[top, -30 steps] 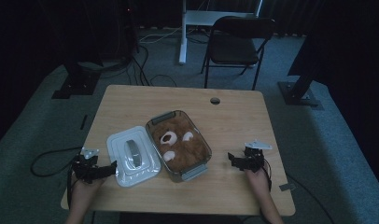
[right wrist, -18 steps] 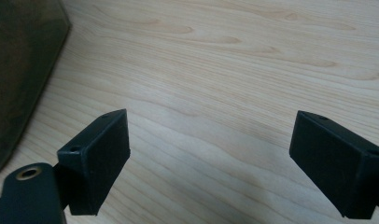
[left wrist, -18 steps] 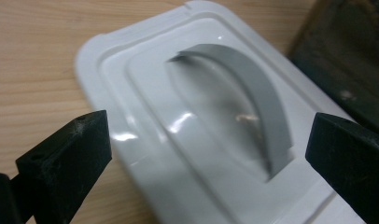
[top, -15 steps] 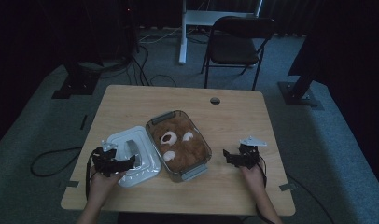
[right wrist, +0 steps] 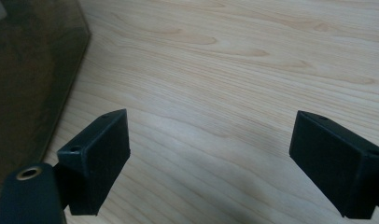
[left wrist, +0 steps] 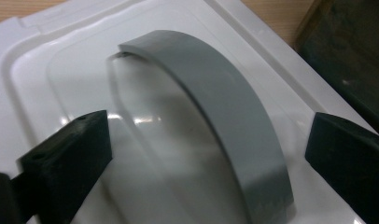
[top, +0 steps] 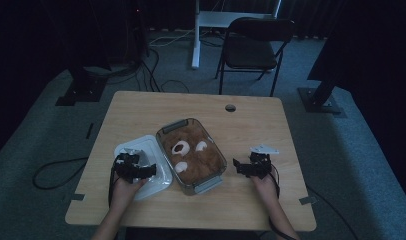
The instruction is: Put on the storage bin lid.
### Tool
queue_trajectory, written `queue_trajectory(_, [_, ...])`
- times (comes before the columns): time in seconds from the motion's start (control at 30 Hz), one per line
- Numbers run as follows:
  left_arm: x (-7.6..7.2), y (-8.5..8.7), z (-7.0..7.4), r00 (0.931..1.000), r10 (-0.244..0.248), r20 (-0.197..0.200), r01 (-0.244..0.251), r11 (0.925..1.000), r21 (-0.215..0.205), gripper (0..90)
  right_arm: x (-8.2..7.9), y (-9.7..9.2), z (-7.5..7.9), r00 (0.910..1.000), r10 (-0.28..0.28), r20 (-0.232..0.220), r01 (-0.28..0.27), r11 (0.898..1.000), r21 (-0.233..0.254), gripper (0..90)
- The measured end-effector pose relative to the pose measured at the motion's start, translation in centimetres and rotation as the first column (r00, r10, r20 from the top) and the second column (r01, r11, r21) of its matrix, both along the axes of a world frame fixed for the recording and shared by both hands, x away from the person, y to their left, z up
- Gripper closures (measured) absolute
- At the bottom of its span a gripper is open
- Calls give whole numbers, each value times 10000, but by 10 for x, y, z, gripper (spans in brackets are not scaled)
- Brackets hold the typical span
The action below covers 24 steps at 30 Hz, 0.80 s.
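With no writing legible, the left gripper (left wrist: 206,154) has moved over the white lid (left wrist: 47,56), jaws apart astride its grey handle (left wrist: 225,121).

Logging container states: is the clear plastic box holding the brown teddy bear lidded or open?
Open. The clear plastic box is uncovered; its white lid lies flat beside it, under the left gripper.
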<state>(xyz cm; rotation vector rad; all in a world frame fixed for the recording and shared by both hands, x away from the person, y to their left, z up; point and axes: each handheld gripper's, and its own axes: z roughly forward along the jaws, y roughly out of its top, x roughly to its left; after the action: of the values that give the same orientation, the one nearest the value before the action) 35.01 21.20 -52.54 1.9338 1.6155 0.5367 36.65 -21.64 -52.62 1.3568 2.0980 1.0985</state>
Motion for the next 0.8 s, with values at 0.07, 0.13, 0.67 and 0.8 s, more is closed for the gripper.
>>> queue_trajectory(0.07, [2, -2, -1, 9999, 26, 126, -29, 9999, 165, 59, 1, 4, 1, 10000, 91, -7, -91, 10000, 7, 118])
queue_trajectory(0.13, [2, -2, 0, 9994, -52, 345, 49, 9999, 91, 143, 1, 7, 1, 9999, 167, -13, -167, 9999, -1, 118])
queue_trajectory(0.67, [-9, 25, 20, 9872, 449, 1533, -371, 9979, -534, 681, -1, 39, -8, 9945, 1024, -239, -1014, 9942, 367, 117])
queue_trajectory(0.8, [-17, 32, 32, 9824, 481, 1806, -361, 9970, -692, 682, -3, 46, -8, 9919, 1252, -221, -1241, 9912, 454, 127])
